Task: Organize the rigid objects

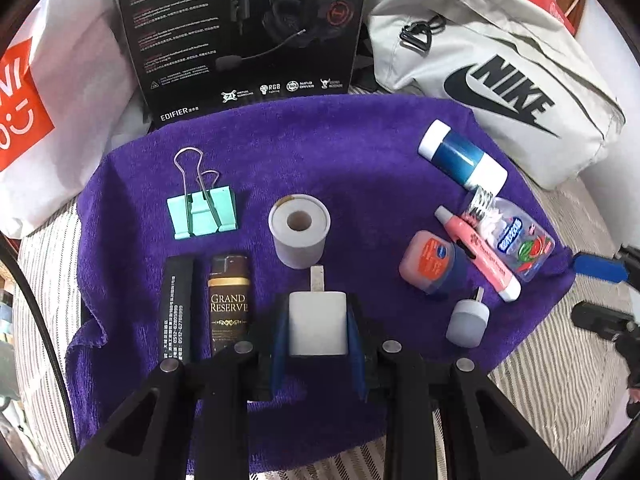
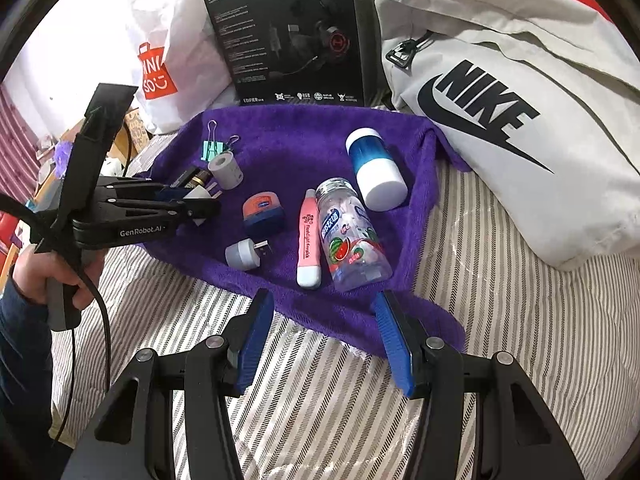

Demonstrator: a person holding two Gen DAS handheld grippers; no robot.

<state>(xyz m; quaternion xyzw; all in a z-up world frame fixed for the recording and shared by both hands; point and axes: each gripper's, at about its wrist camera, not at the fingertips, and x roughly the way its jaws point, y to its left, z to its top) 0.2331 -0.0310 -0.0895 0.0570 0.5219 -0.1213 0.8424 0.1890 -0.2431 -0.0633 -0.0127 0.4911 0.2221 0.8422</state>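
On a purple towel spread over a striped bed, the left gripper is clamped on a white plug adapter, its prong pointing toward a grey tape roll just beyond. Left of it lie a black bar and a brown lighter. The right gripper hangs over the towel's near edge, jaws apart and empty, just short of a clear candy bottle.

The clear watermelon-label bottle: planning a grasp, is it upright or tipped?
Tipped: the clear bottle lies on its side on the purple towel.
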